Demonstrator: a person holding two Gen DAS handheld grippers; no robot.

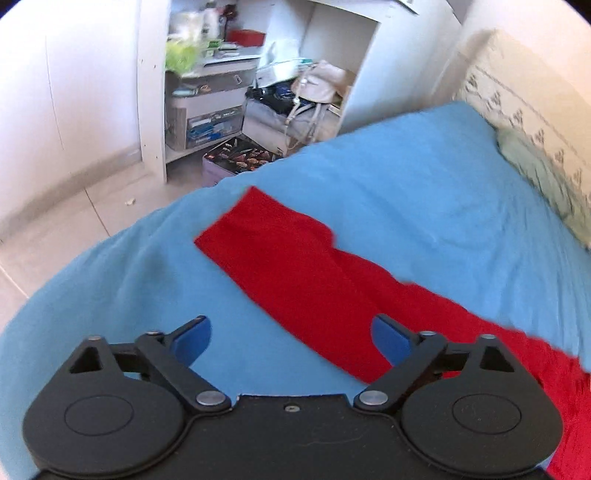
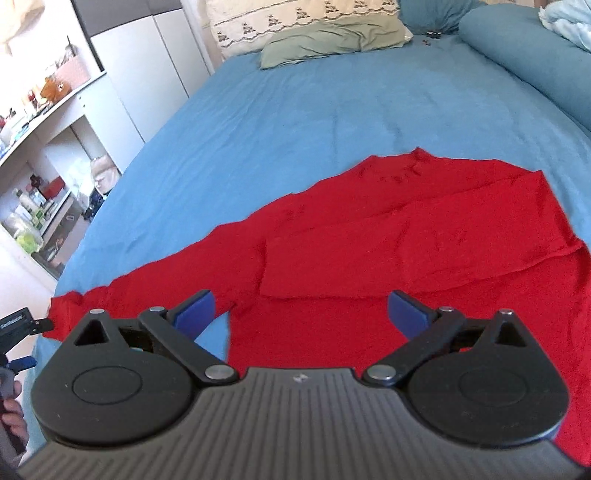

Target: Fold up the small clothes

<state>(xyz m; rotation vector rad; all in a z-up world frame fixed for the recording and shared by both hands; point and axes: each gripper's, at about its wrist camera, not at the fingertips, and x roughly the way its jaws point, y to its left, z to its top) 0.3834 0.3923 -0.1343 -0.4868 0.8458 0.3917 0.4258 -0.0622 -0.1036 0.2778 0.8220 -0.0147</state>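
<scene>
A red long-sleeved garment (image 2: pixel 388 236) lies flat on the blue bed sheet (image 2: pixel 295 110). One sleeve is folded over its body; the other sleeve (image 1: pixel 280 258) stretches out to the left toward the bed edge. My left gripper (image 1: pixel 291 339) is open and empty just above the sheet, its right finger over that sleeve. My right gripper (image 2: pixel 301 310) is open and empty above the garment's lower body. The left gripper also shows in the right wrist view (image 2: pixel 22 325) at the sleeve's cuff end.
A green pillow (image 2: pixel 332 38) and a patterned pillow (image 2: pixel 295 18) lie at the bed's head, with a blue bolster (image 2: pixel 528 55) on the right. White shelves with clutter (image 1: pixel 229 92) and a tiled floor (image 1: pixel 74 221) lie beyond the bed's left edge.
</scene>
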